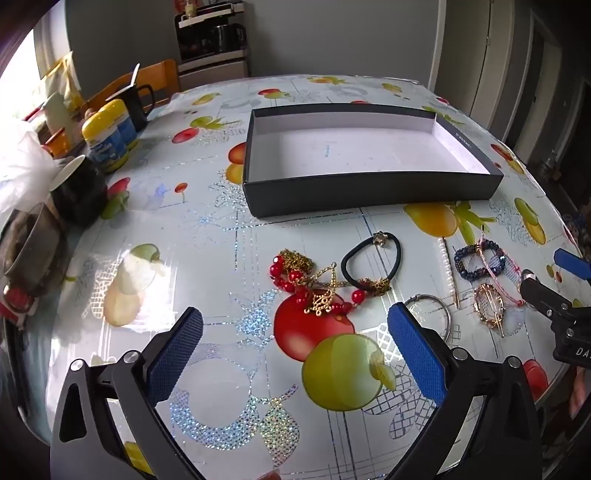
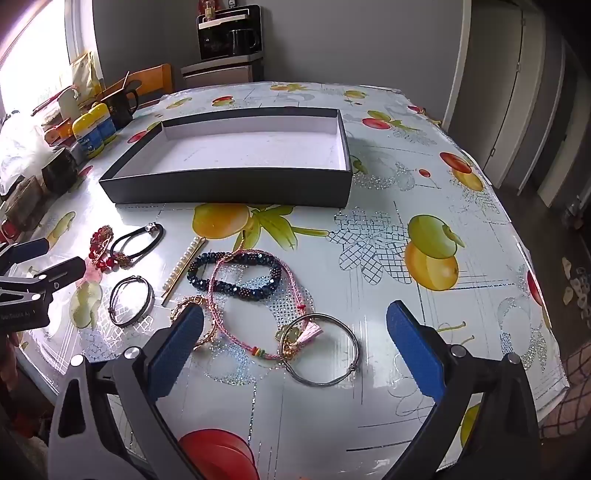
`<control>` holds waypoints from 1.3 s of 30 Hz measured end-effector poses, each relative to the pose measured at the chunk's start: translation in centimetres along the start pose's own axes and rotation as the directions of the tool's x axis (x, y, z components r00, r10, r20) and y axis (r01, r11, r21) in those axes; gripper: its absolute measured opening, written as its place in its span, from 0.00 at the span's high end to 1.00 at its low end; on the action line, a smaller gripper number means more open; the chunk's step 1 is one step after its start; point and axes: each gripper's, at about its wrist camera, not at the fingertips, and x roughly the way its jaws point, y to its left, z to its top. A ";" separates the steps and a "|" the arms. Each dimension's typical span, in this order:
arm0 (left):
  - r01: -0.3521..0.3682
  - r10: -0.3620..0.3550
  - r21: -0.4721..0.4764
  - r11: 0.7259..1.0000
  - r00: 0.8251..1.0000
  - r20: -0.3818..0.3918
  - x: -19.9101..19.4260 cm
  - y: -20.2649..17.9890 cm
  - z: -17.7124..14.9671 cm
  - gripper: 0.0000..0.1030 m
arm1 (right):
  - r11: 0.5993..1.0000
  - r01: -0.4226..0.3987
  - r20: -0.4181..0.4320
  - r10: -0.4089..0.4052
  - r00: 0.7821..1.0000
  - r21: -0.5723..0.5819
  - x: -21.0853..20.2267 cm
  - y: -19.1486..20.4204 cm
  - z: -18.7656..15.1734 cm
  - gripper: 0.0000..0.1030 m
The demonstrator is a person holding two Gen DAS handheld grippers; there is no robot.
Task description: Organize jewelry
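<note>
A black tray box (image 1: 369,186) (image 2: 229,188) with a white, empty floor stands mid-table. In front of it lie a red bead and gold chain necklace (image 1: 314,288) (image 2: 101,247), a black hair tie (image 1: 371,262) (image 2: 138,240), a pearl pin (image 1: 448,273) (image 2: 183,266), a dark blue bead bracelet (image 2: 236,275) (image 1: 476,264), a pink cord bracelet (image 2: 255,321), a gold clip (image 1: 489,308), and silver bangles (image 2: 323,350) (image 2: 131,301). My left gripper (image 1: 295,358) is open above the table, just short of the necklace. My right gripper (image 2: 295,350) is open around the pink cord and bangle area.
Mugs (image 1: 77,195), yellow-lidded jars (image 1: 107,136) and a black pitcher (image 1: 138,103) crowd the table's left edge. A wooden chair (image 2: 151,83) and a coffee machine (image 2: 229,33) stand behind. The table edge drops off at right (image 2: 546,332).
</note>
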 end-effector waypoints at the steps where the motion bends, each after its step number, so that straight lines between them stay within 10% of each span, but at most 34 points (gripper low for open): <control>1: 0.001 -0.001 -0.001 1.000 1.000 0.001 0.0 0.0 0.0 0.02 | 1.000 0.001 -0.001 -0.001 1.000 -0.001 0.0 0.0 0.0 0.05; 39: 0.010 -0.010 0.006 1.000 1.000 -0.011 0.1 -0.3 0.4 0.02 | 0.999 -0.038 0.001 0.038 0.999 -0.001 -0.2 -0.3 0.2 0.05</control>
